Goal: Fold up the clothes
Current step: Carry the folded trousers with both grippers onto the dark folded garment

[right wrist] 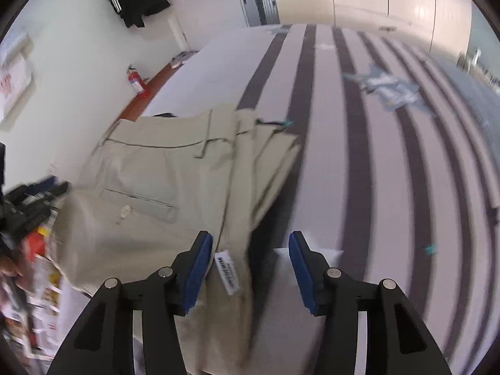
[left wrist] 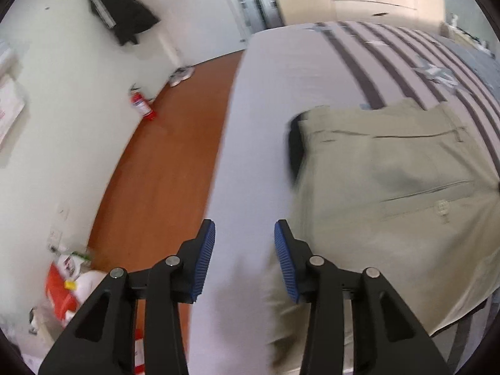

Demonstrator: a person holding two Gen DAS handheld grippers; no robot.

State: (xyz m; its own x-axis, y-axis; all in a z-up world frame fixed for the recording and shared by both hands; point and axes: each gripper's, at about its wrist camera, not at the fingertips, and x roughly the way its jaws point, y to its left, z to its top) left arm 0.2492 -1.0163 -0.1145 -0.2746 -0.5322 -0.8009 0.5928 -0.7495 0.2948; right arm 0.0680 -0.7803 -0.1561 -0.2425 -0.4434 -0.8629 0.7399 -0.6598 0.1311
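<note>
Beige trousers (left wrist: 390, 187) lie flat on the striped bed sheet (left wrist: 281, 78), back pocket and button facing up. My left gripper (left wrist: 245, 234) hangs open above bare sheet just beyond the trousers' left edge, nothing between its blue pads. In the right wrist view the trousers (right wrist: 150, 172) spread to the left and their folded edge runs down between the fingers. My right gripper (right wrist: 250, 240) is open above that edge, and a white label (right wrist: 226, 272) lies close to its left pad. The pads do not press the cloth.
A black item (left wrist: 295, 147) pokes out from under the trousers' far left corner. A crumpled light blue garment (right wrist: 387, 89) lies further up the bed. Wooden floor (left wrist: 162, 156) runs along the bed's left side, with a red fire extinguisher (left wrist: 142, 104), shoes (left wrist: 181, 75) and clutter (left wrist: 68, 281).
</note>
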